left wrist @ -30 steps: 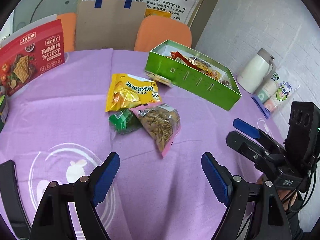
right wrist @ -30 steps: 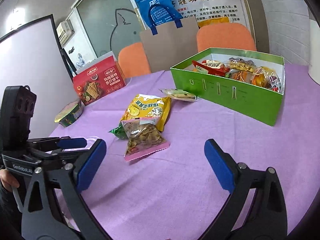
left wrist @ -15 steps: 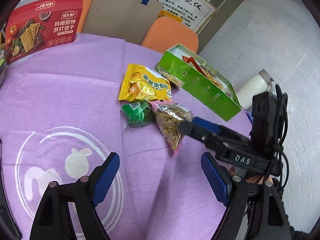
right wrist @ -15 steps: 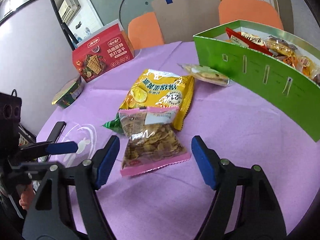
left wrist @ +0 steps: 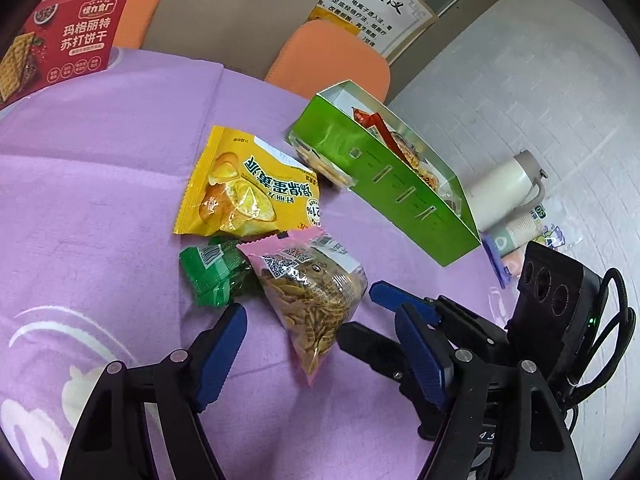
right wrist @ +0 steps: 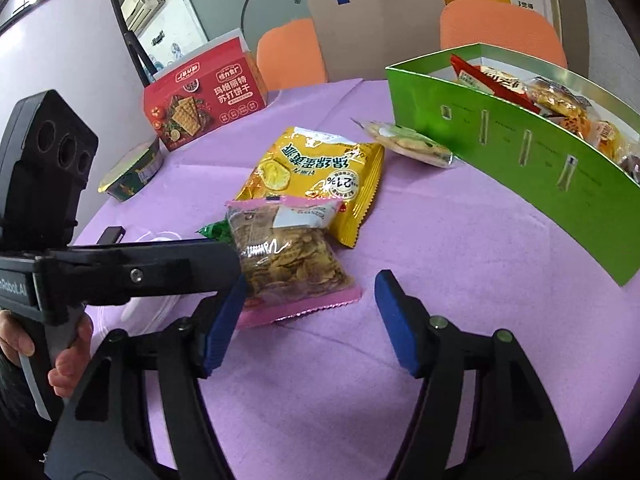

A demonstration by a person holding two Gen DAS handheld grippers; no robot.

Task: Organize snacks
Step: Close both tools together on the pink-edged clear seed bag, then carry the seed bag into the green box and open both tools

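Observation:
A clear pink-edged seed packet [left wrist: 312, 292] [right wrist: 284, 256] lies on the purple tablecloth, overlapping a yellow chip bag [left wrist: 248, 188] [right wrist: 316, 172] and a small green packet [left wrist: 212, 276] [right wrist: 214, 230]. My left gripper [left wrist: 320, 354] is open, with the seed packet's near tip between its fingers. My right gripper [right wrist: 310, 316] is open too and straddles the packet's pink bottom edge. Each gripper shows in the other's view: the right gripper [left wrist: 364, 312] and the left gripper [right wrist: 176, 248]. The open green box [left wrist: 384, 188] [right wrist: 520, 160] holds several snacks.
A cracker packet [left wrist: 324, 168] [right wrist: 408, 146] lies against the green box. A red biscuit box [left wrist: 60, 40] [right wrist: 204, 100] and a foil-lidded bowl [right wrist: 128, 172] stand at the left. A white flask [left wrist: 504, 192] and paper cups [left wrist: 516, 232] stand beyond the box.
Both grippers have moved in on the seed packet from opposite sides and now nearly meet around it. The snacks have not moved.

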